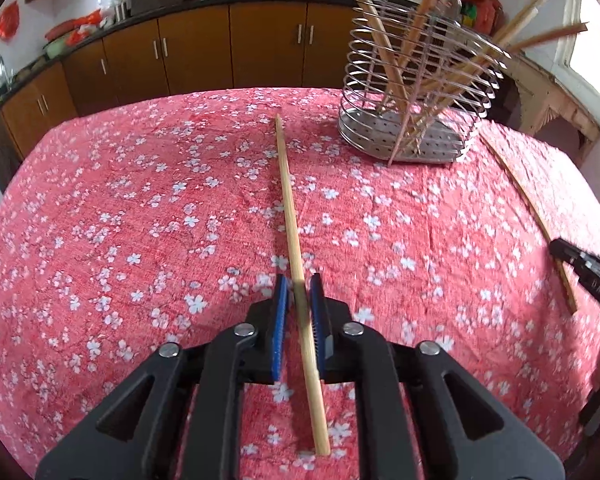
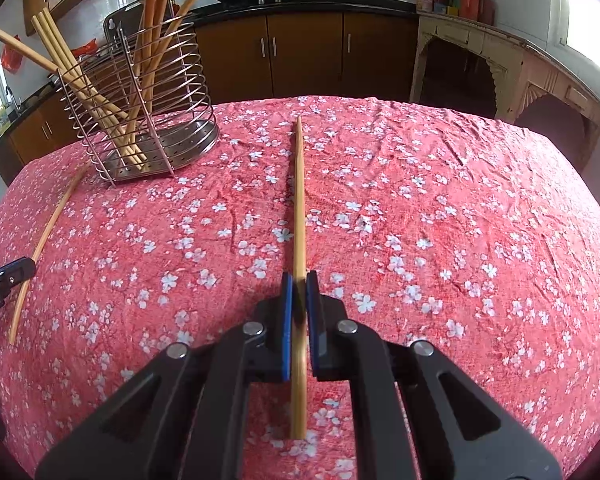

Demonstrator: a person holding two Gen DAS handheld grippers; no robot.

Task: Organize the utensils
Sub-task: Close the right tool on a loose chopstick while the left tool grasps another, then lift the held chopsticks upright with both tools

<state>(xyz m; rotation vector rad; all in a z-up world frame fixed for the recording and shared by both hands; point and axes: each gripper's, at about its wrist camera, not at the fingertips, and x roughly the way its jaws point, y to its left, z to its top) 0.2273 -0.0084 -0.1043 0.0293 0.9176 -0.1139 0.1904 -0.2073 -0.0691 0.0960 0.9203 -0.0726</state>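
A table under a red cloth point(image 1: 140, 220) printed with white blossoms fills both views, its far edge facing a run of brown kitchen cabinets point(image 1: 228, 44) below a dark counter.

On the cloth stands a steel wire holder point(image 1: 416, 92) with a perforated base. Several wooden chopsticks point(image 1: 384, 40) lean in it at different angles, their tops fanning out above the rim. In the right wrist view the same holder sits at the upper left of the table.

The left gripper point(image 1: 299, 284) points down at the cloth. A single chopstick point(image 1: 290, 208) runs between its blue pads point(image 1: 281, 312), lying along the line of the fingers with its thin end far out on the cloth. There is a sliver of space on each side of the stick, so the pads are narrow around it but do not seem to press it.

The right gripper point(image 2: 299, 282) also points down. Its jaws are closed tight on a second chopstick point(image 2: 299, 200), which likewise stretches forward over the cloth, its tip well clear of the holder.

The two grippers are well apart, each at the other's edge of view.
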